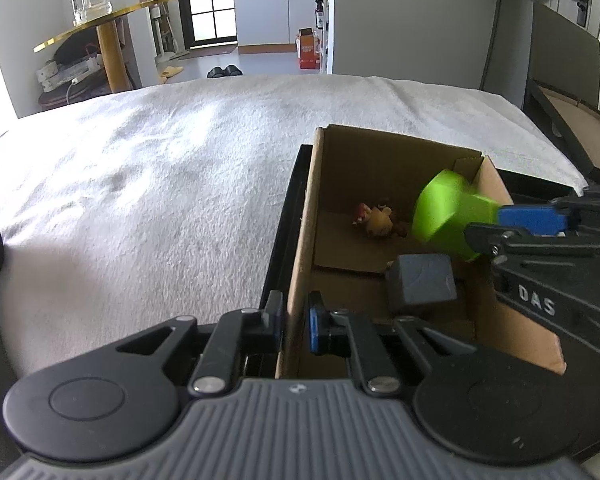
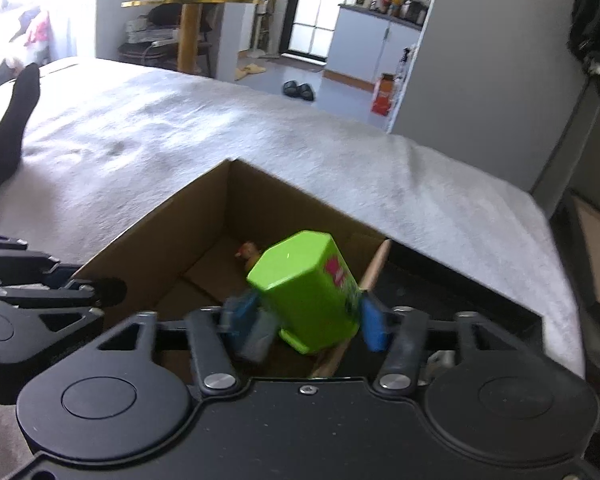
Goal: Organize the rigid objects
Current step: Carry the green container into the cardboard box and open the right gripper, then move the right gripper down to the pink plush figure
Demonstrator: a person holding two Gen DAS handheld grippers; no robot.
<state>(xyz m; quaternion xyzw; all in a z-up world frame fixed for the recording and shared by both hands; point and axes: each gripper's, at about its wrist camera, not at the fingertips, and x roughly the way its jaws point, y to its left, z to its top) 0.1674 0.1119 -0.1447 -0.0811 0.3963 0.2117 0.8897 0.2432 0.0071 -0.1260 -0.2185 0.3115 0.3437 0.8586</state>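
Gripped between blue pads, a green hexagonal container (image 2: 306,292) hangs tilted over the open cardboard box (image 2: 156,236), the right gripper (image 2: 300,322) closed on its sides, apparently to lower it inside. Beneath lie a figurine (image 1: 376,218) and grey block (image 1: 420,286). Left gripper (image 1: 294,322) pinches the box's near wall, steadying it on the bed (image 1: 140,180).
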